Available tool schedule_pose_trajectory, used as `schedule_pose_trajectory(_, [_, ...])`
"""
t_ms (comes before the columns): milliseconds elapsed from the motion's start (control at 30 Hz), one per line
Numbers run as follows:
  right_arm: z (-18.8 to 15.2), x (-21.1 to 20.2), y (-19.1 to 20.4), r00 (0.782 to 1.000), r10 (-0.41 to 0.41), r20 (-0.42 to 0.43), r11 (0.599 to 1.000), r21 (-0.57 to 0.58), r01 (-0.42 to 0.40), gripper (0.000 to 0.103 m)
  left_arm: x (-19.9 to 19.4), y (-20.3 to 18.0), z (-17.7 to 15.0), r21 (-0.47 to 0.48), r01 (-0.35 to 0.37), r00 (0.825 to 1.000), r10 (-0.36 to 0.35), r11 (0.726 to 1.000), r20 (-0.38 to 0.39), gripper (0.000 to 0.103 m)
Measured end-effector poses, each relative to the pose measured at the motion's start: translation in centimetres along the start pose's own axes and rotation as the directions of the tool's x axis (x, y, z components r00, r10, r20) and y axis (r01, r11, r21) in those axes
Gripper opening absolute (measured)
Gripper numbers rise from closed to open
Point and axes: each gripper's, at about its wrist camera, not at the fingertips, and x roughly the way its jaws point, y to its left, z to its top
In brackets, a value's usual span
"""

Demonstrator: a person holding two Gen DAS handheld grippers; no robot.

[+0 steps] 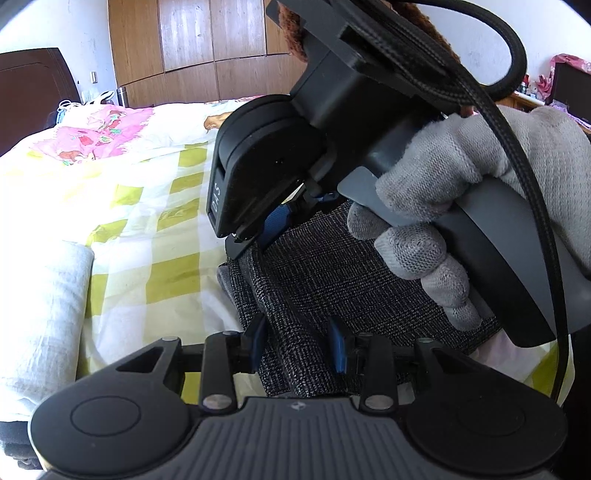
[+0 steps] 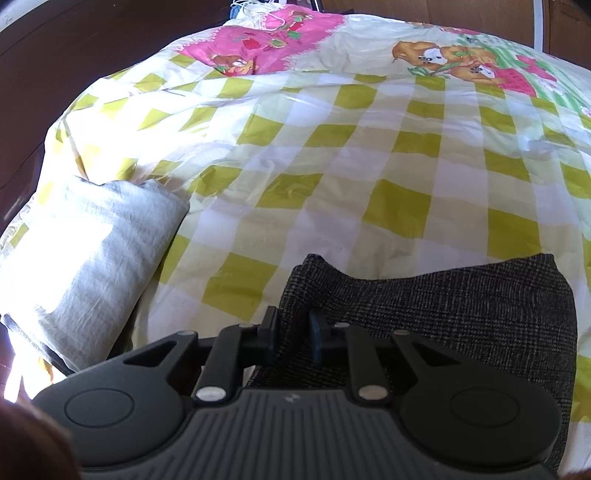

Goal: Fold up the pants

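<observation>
Bed: we see a bed [image 2: 369,155] under a yellow-green and white checked cover with pink cartoon prints.
Headboard: dark brown headboard [image 1: 33,92] at far left.
Wardrobe: wooden wardrobe [image 1: 192,48] behind the bed.
Wall: white wall [image 1: 55,26].
Light: strong sunlight washes out the cover's left side.
Extra: a pale folded cloth [image 2: 85,251] lies at the bed's edge.

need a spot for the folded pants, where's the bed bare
Free: the yellow-checked bedspread between the folded pale grey cloth at the left edge and the pink cartoon print beyond. Crowded: the near edge, where both claws work the dark woven pants.
</observation>
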Motion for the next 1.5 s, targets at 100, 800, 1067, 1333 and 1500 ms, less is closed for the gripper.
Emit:
schedule_pose_trajectory(100, [0.0, -0.1, 0.1, 1.0, -0.004, 0.001, 1.0, -0.008, 0.004, 0.017, 0.1, 0.0, 0.0, -0.003, 0.0, 1.0, 0.0, 1.0, 0.001, 0.047])
schedule_pose_trajectory(800, [0.3, 0.1, 0.0, 1.0, 0.004, -0.007, 1.0, 0.006, -0.004, 0.014, 0.2, 1.0, -1.0, -0.056, 0.02, 1.0, -0.019, 0.998, 0.019, 0.044])
schedule_pose_trajectory(1067, [0.7, 0.7, 0.1, 1.0, 0.005, -0.02, 1.0, 0.015, -0.004, 0.015, 0.5, 1.5, -1.4, -0.091, 0.034, 0.999, -0.032, 0.995, 0.027, 0.044])
schedule_pose_trajectory(1333, [0.4, 0.9, 1.3, 1.0, -0.022, -0.002, 0.998, -0.051, 0.022, 0.019, 0.5, 2.0, -1.9, -0.127, 0.053, 0.998, -0.05, 0.99, 0.029, 0.044])
schedule_pose_trajectory(1500, [0.9, 1.3, 1.0, 1.0, 0.012, -0.011, 0.999, -0.03, -0.012, 0.022, 0.5, 2.5, -2.2, -0.147, 0.059, 0.998, -0.055, 0.987, 0.031, 0.045])
